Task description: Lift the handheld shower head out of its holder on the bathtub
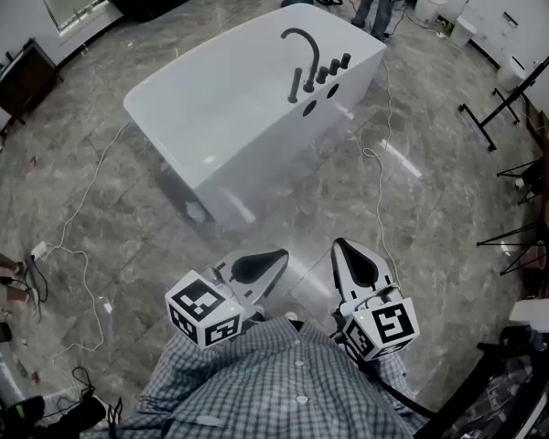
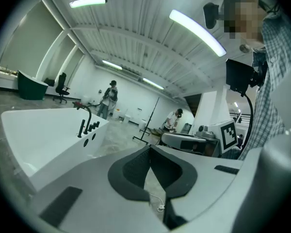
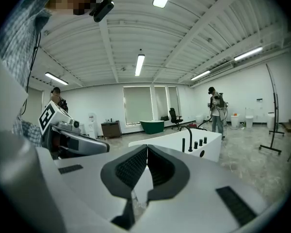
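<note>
Two grippers, both tucked low against the person's checked shirt at 6 o'clock in the head view, side by side and near each other. The left gripper angles out toward 2 o'clock and the right gripper toward 11 o'clock, so the tips lean in a bit. Both have their jaws pressed together with nothing between them. The white bathtub sits well apart up at 12 o'clock on the grey floor. The handheld shower head stands upright on the tub's rim at its 2 o'clock end, just beside the curved spout and a row of dark knobs.
</note>
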Demonstrator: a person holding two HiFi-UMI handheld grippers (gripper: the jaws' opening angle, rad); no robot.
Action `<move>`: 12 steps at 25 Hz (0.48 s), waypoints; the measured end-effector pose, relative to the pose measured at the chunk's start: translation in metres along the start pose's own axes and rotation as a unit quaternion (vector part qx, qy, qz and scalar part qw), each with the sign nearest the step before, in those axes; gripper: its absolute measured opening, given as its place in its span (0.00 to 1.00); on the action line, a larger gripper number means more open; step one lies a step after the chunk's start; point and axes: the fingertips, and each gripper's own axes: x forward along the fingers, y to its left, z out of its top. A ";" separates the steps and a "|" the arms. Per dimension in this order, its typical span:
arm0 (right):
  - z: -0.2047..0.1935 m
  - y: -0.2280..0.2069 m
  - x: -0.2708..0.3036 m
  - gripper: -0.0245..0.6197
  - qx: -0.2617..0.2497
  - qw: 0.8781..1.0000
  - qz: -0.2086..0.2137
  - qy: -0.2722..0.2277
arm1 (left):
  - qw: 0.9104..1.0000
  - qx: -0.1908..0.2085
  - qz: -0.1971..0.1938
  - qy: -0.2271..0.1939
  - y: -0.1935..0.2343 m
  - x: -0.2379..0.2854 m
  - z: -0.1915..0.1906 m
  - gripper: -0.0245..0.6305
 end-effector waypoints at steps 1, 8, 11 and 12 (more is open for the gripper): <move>0.000 0.000 -0.001 0.06 0.000 1.000 0.000 -0.001 | 1.000 0.001 0.001 0.000 -0.001 0.000 -0.001 0.04; 0.003 -0.002 -0.010 0.07 0.008 1.000 -0.014 -0.018 | 1.000 0.005 0.004 -0.001 -0.006 -0.004 -0.003 0.04; 0.003 -0.005 -0.017 0.07 0.019 0.999 -0.020 -0.021 | 1.000 0.007 0.006 -0.003 -0.011 -0.007 -0.003 0.04; 0.002 -0.006 -0.019 0.07 0.022 0.999 -0.021 -0.021 | 1.000 0.008 0.007 -0.003 -0.013 -0.007 -0.004 0.04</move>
